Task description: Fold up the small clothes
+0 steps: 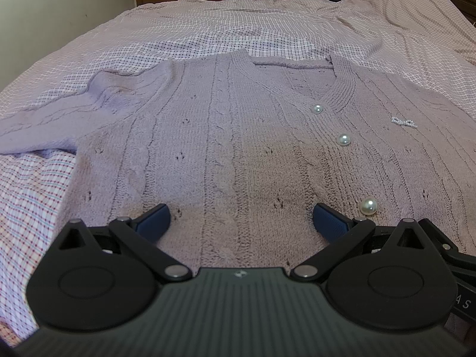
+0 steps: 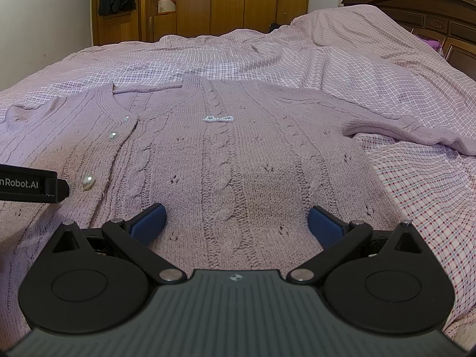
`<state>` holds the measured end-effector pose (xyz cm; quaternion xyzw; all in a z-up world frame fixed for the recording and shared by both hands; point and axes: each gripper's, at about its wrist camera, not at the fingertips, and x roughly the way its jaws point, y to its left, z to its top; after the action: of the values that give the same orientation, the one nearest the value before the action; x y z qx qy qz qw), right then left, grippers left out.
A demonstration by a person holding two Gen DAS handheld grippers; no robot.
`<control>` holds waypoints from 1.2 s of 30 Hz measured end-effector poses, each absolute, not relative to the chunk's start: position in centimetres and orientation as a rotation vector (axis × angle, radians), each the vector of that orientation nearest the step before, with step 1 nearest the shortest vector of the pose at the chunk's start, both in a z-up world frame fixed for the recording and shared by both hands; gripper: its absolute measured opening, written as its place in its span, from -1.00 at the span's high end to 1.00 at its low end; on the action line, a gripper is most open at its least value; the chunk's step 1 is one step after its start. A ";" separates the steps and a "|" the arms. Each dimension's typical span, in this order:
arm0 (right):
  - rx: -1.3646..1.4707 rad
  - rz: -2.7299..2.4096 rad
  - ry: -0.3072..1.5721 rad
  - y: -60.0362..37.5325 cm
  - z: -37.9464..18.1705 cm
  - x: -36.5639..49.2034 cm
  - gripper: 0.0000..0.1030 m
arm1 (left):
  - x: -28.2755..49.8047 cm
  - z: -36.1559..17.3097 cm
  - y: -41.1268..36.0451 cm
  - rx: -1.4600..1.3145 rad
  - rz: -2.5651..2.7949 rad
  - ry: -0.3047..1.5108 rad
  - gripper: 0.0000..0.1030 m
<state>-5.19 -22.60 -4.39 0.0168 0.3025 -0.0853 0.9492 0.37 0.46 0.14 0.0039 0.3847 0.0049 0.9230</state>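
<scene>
A lilac cable-knit cardigan (image 1: 226,136) with pearl buttons (image 1: 343,139) lies spread face up on the bed, neckline away from me, sleeves out to both sides. My left gripper (image 1: 241,223) hovers open low over the hem's left half, nothing between its blue pads (image 1: 153,223). In the right wrist view the same cardigan (image 2: 238,163) shows a small beaded bow (image 2: 217,118) on its chest. My right gripper (image 2: 236,223) stands open over the hem's right half, empty. The left gripper's body (image 2: 32,186) pokes in at that view's left edge.
A pink checked bedsheet (image 1: 267,23) covers the bed around the cardigan. Wooden wardrobes (image 2: 226,3) stand at the far end, a dark wooden headboard (image 2: 431,17) at the right, a pale wall (image 2: 44,15) at the left.
</scene>
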 end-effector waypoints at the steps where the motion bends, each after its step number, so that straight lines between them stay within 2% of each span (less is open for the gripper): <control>1: 0.034 -0.173 0.616 -22.6 -4.4 -5.2 -1.00 | 0.4 0.1 0.5 0.008 0.010 0.791 -1.00; 36: 0.045 -0.182 0.693 -22.7 -3.8 -3.9 -1.00 | 0.7 0.1 0.3 0.009 0.007 0.800 -1.00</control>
<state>-3.86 -22.74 -3.77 0.0219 0.3393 -0.0893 0.9362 0.74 0.31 0.06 0.0044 0.3893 0.0035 0.9211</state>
